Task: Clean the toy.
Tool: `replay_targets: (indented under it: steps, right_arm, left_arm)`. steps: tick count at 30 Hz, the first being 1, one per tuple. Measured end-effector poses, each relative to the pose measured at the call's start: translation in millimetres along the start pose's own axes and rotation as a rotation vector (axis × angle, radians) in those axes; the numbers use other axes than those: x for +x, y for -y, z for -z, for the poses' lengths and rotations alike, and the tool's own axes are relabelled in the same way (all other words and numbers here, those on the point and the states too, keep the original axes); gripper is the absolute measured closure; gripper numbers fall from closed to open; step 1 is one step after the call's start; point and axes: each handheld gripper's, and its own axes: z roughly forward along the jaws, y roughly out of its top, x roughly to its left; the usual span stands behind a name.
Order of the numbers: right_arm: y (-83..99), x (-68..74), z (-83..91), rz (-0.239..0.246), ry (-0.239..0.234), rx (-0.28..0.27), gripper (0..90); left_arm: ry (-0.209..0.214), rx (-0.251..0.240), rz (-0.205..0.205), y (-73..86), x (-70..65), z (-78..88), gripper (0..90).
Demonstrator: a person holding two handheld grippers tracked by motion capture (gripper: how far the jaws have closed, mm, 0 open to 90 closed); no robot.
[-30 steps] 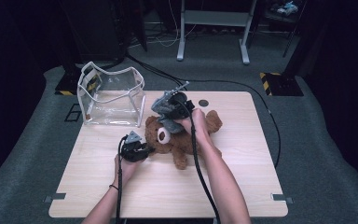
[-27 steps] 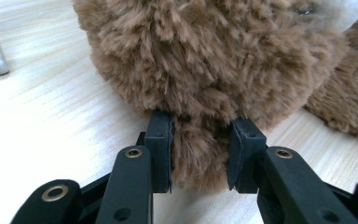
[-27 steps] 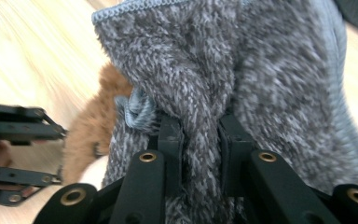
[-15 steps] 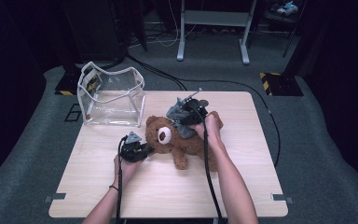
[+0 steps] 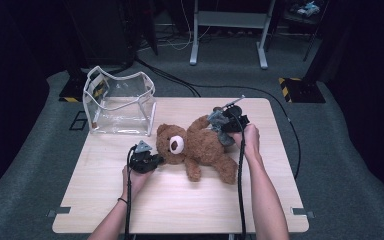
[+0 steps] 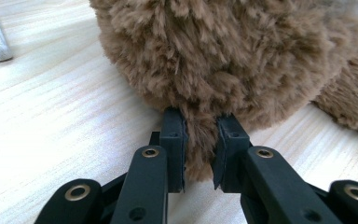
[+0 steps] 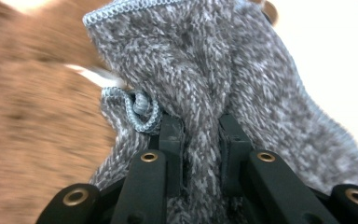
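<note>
Far-left corner of the counter (image 5: 95,200): clear plastic bag (image 5: 120,107) stood upright there, mouth open, white-trimmed rim up. Just right of it, near the counter's middle, lay the brown teddy bear (image 5: 200,147) on its back, head toward the left edge, legs stretched toward the near-right.

Left gripper (image 5: 156,161) came in low from the near edge, right against the bear's head. In the left gripper view, pinched a tuft of brown fur (image 6: 200,140) between the two black jaws, pads pressing into the plush; jaws had just been closing onto it, gap now narrow. Pale wood grain of the counter showed beneath, a strip of the bag's white trim at the far left of that view.

Further right, right gripper (image 5: 221,125) hovered over the bear's body, toward the far-right part of the counter, cable trailing back along the forearm. Clamped a grey knitted garment (image 7: 214,93) between narrow jaws, seen close in the right gripper view: folds bunched up between the pads, a stitched edge on top, a small knotted cord at the left. Brown fur blurred behind it at the left.
</note>
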Motion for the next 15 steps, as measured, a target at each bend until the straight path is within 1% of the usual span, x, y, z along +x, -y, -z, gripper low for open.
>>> replay_targets:
  steps: [1, 2, 3, 4, 5, 7, 8, 11, 13, 15]
  right_arm:
    - [3.1, -4.0, -1.4, -0.005, 0.036, 0.012, 75.4]
    - [6.4, -8.5, -2.0, -0.019, 0.048, 0.014, 75.3]
    - [9.3, -12.2, -1.1, -0.036, 0.045, 0.011, 75.3]
    - [11.6, -14.7, 1.5, -0.047, 0.052, -0.001, 75.3]
    - [13.0, -16.2, 5.8, -0.055, 0.047, -0.015, 75.2]
    - [13.8, -14.6, 18.6, -0.042, 0.039, -0.058, 75.1]
    - [13.0, -9.5, 25.6, -0.046, 0.035, -0.081, 75.2]
    - [10.2, 8.1, 44.9, 0.012, -0.003, -0.145, 75.1]
    - [7.0, 23.8, 54.7, 0.047, -0.033, -0.183, 75.0]
    - [3.0, 41.2, 60.6, 0.084, -0.074, -0.21, 74.9]
  left_arm:
    - [0.001, 0.001, 0.002, -0.1, 0.0, -0.2, 76.4]
    - [0.005, 0.008, 0.004, -0.3, 0.3, 0.0, 76.2]
    - [0.003, 0.008, 0.005, -0.4, 0.2, -0.3, 75.8]
    - [-0.001, 0.002, 0.007, -0.2, -0.1, -0.9, 75.7]
    - [0.0, 0.006, 0.008, -0.2, -0.3, -1.0, 75.6]
    - [0.0, 0.01, 0.005, -0.4, -0.4, -1.5, 75.5]
    - [0.0, 0.011, 0.005, -0.4, -0.4, -1.5, 75.5]
    - [0.0, 0.013, 0.006, -0.5, -0.2, -1.2, 75.6]
    - [0.0, 0.013, 0.005, -0.5, -0.1, -1.2, 75.6]
    - [0.002, 0.015, 0.006, -0.6, 0.3, -1.1, 75.6]
